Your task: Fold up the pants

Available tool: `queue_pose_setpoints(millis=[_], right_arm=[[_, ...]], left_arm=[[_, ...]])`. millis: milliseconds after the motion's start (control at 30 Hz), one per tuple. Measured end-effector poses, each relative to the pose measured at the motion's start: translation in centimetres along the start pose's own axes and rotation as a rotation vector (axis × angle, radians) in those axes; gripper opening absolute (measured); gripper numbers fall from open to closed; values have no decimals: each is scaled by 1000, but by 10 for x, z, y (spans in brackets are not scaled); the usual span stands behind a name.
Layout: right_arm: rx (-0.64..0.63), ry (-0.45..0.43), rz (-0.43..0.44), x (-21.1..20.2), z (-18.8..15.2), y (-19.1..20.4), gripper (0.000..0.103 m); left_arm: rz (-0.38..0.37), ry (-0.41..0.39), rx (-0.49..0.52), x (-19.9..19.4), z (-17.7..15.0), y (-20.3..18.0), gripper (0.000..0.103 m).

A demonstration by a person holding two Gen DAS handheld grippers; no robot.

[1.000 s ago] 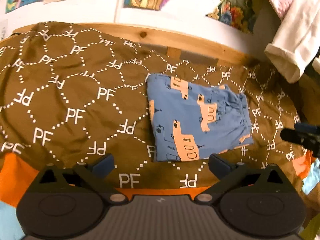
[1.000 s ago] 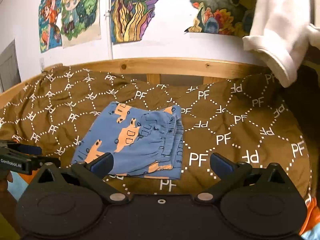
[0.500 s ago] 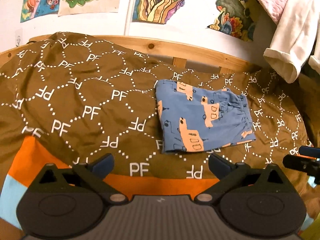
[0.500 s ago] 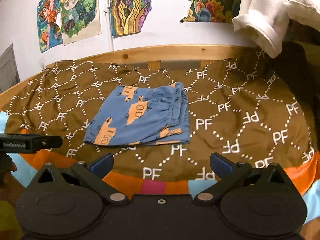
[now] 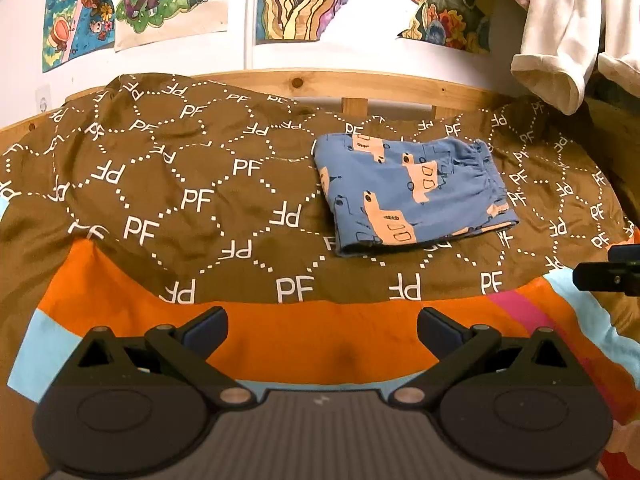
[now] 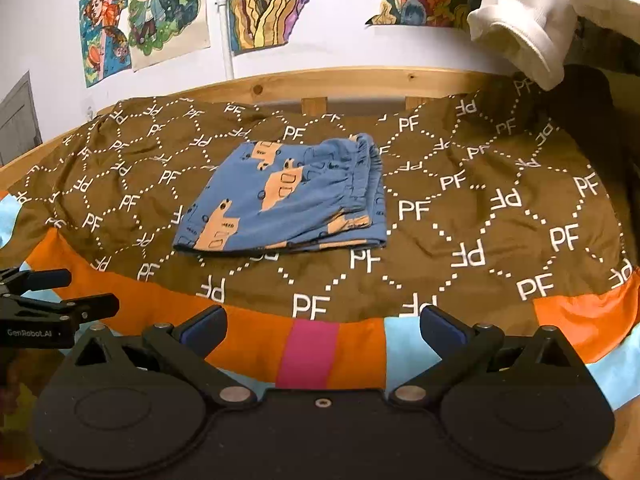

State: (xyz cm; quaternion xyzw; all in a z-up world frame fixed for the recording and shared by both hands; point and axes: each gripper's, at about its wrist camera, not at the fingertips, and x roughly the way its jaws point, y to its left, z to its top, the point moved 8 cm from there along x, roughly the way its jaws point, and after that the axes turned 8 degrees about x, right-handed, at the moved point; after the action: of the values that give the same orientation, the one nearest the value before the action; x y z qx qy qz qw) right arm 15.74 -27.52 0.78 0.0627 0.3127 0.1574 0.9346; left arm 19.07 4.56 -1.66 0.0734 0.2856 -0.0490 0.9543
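Note:
The blue pants with orange truck prints (image 5: pixel 412 192) lie folded into a compact rectangle on the brown "PF" blanket (image 5: pixel 180 184); they also show in the right wrist view (image 6: pixel 292 200). My left gripper (image 5: pixel 322 330) is open and empty, held well back from the pants over the orange band at the blanket's near edge. My right gripper (image 6: pixel 322 330) is open and empty, also back over the coloured edge. The right gripper's tip shows at the right edge of the left view (image 5: pixel 612 272); the left gripper shows at the left of the right view (image 6: pixel 52 308).
A wooden bed rail (image 5: pixel 360 88) runs behind the blanket, with posters on the white wall (image 6: pixel 160 20). White and pink clothes (image 5: pixel 560 40) hang at the upper right. The bedding's near edge has orange, pink and light-blue stripes (image 6: pixel 308 352).
Both grippers have pulled back and away from the folded pants, so more of the striped near edge shows. The pants have not moved.

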Motion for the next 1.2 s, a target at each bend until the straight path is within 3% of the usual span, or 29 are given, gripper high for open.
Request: queue_pose_setpoints(millis=[1200], right_arm=[[-27, 44, 17, 10, -4, -2, 102]], left_arm=[[-10, 15, 3, 6, -5, -5, 103]])
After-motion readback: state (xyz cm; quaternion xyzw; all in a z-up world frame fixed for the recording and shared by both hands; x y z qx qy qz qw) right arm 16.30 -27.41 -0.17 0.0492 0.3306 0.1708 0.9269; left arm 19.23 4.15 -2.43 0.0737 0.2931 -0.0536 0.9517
